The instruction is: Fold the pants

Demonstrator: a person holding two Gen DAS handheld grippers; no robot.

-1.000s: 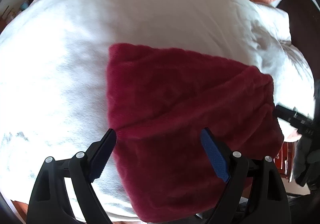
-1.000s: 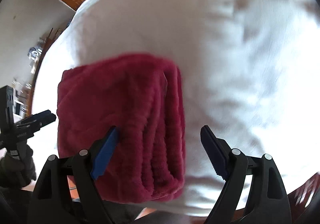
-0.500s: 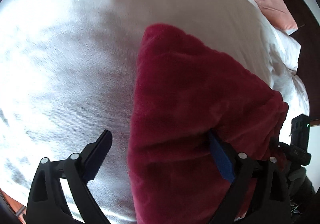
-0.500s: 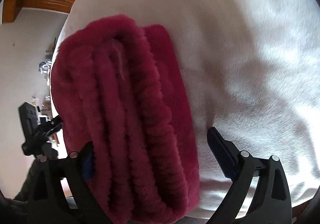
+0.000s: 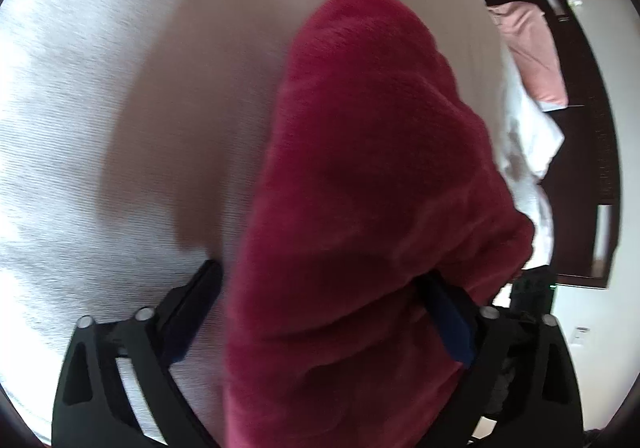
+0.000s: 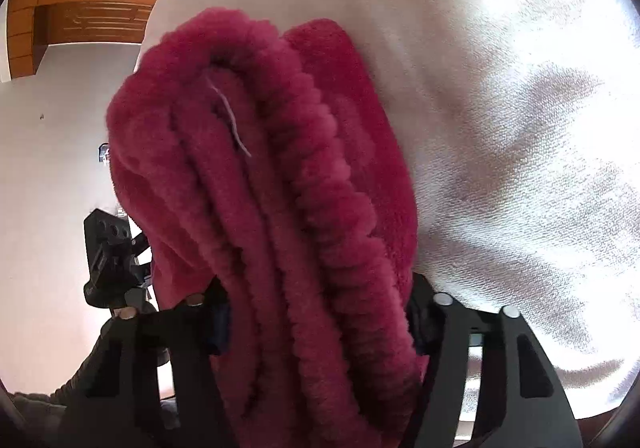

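Note:
The folded dark red fleece pants (image 5: 372,207) fill the middle of both views; their stacked folded edges show in the right wrist view (image 6: 288,215). My left gripper (image 5: 324,312) has its fingers on either side of one end of the bundle. My right gripper (image 6: 316,312) has its fingers closed against the other end, gripping the stacked layers. The bundle looks raised off the white bed cover (image 5: 100,127), with a shadow beneath it. The other gripper shows at the left edge of the right wrist view (image 6: 116,260).
The white bed cover (image 6: 520,127) spreads under everything. A pink pillow (image 5: 536,51) and white bedding (image 5: 528,135) lie at the far right by a dark headboard (image 5: 592,127). Wooden panelling (image 6: 80,7) and a white wall are behind.
Both grippers moved in from above the flat folded pants and closed around its two ends. The bundle now stands up between them, lifted from the cover.

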